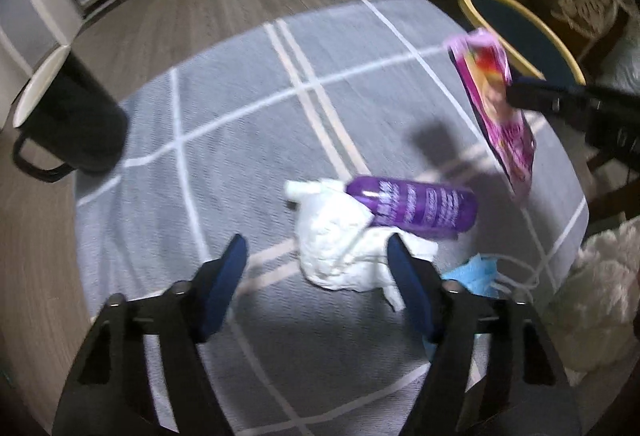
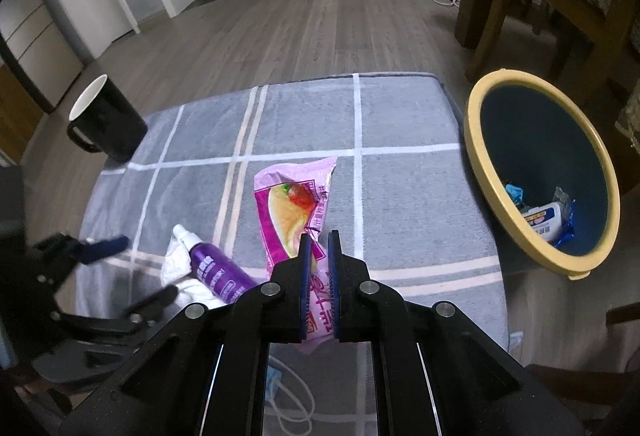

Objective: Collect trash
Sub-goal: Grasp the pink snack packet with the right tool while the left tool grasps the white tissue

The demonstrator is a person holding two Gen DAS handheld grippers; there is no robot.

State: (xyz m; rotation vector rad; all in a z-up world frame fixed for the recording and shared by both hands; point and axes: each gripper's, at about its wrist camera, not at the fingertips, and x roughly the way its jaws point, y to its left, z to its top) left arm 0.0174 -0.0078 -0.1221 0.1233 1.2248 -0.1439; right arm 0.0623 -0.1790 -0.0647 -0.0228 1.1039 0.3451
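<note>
Pink snack wrapper [image 2: 294, 212] hangs pinched in the right hand-held gripper [image 2: 319, 238].

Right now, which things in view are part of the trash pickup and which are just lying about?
Part of the job:
- pink snack wrapper, held by the right gripper
- crumpled white tissue
- purple bottle, if it counts as trash
- blue face mask
- yellow-rimmed bin
- left gripper, open over the tissue

Just lying about:
- black mug
- grey checked mat
</note>
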